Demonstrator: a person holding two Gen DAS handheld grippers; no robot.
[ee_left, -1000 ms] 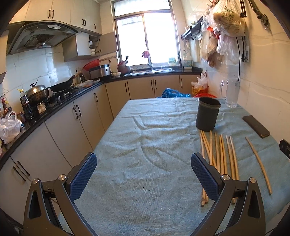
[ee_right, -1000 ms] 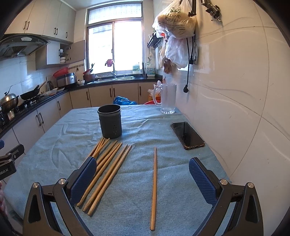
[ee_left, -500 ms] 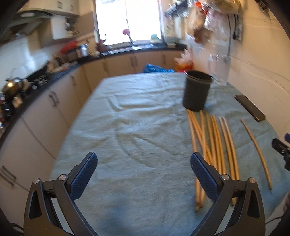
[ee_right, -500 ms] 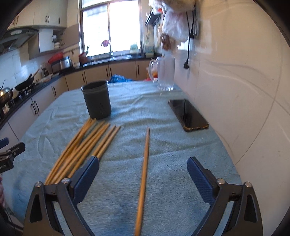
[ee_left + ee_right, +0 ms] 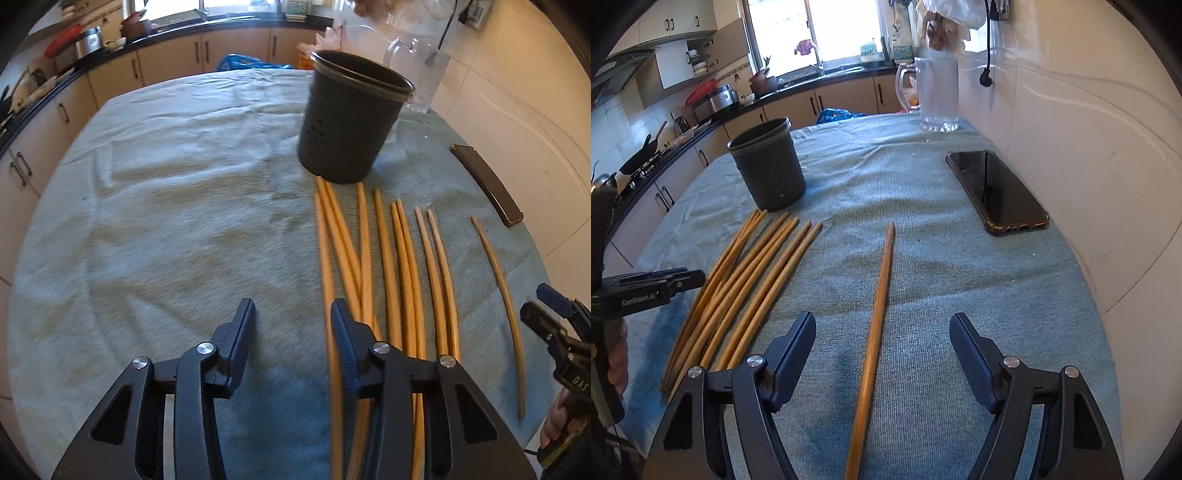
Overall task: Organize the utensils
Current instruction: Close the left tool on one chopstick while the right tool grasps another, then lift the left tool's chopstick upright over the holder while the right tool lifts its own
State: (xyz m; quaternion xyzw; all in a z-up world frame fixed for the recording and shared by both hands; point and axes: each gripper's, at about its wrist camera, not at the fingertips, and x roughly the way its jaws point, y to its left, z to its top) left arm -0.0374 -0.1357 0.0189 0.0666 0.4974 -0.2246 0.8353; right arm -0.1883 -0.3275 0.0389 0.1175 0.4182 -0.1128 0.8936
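Several wooden chopsticks [image 5: 402,266] lie side by side on the teal tablecloth, their far tips near a dark perforated utensil holder [image 5: 351,118]. One lone chopstick [image 5: 877,314] lies apart to the right. My left gripper [image 5: 291,325] is open, partly narrowed and empty, low over the cloth at the left edge of the bundle [image 5: 746,288]. My right gripper [image 5: 882,332] is open and straddles the lone chopstick, just above it. The holder [image 5: 768,166] stands upright and looks empty.
A black phone [image 5: 995,190] lies at the right near the wall. A clear glass pitcher [image 5: 938,96] stands at the far right of the table. Kitchen counters run along the left and far side. The tablecloth [image 5: 166,221] is rumpled on the left.
Both grippers have moved forward and down toward the chopsticks. The left jaws have narrowed from wide open. The right gripper now straddles the lone chopstick.
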